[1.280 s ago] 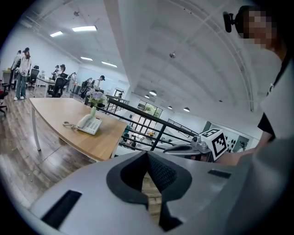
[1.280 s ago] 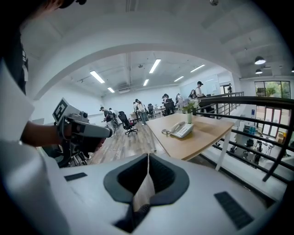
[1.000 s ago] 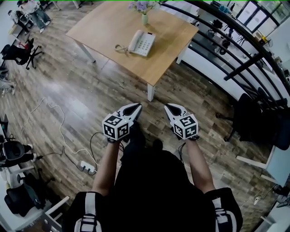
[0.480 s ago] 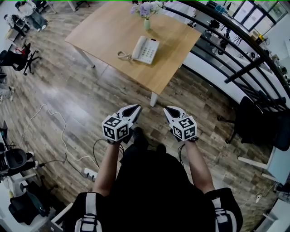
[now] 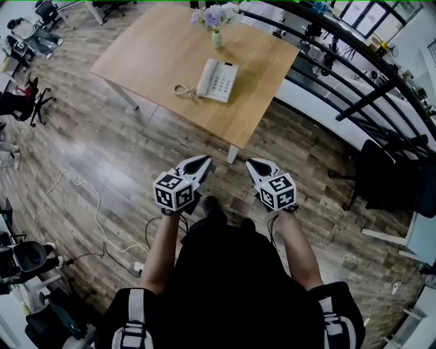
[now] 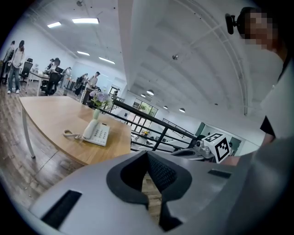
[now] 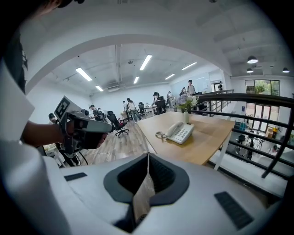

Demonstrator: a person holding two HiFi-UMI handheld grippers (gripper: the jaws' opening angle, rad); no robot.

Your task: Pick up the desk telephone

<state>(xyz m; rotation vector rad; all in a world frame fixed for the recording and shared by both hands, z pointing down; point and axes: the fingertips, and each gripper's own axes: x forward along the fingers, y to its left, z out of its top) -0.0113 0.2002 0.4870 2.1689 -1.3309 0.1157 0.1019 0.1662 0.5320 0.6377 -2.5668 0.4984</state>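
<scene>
A white desk telephone point(image 5: 216, 80) with a curled cord lies on a wooden table point(image 5: 163, 54) ahead of me; it also shows in the left gripper view point(image 6: 95, 133) and the right gripper view point(image 7: 178, 132). Both grippers hang over the floor, well short of the table. My left gripper point(image 5: 202, 162) is shut with nothing in it, its tips point(image 6: 147, 153) meeting. My right gripper point(image 5: 251, 163) is shut and empty too, tips point(image 7: 147, 157) together.
A vase of pale flowers point(image 5: 214, 20) stands behind the phone. A black railing point(image 5: 354, 82) runs along the table's right. White cable and a power strip point(image 5: 136, 267) lie on the wood floor at left. Office chairs point(image 5: 17, 102) and people sit far left.
The table and phone have come nearer and slid lower in the head view as I walk forward. Both grippers keep their pose, shut.
</scene>
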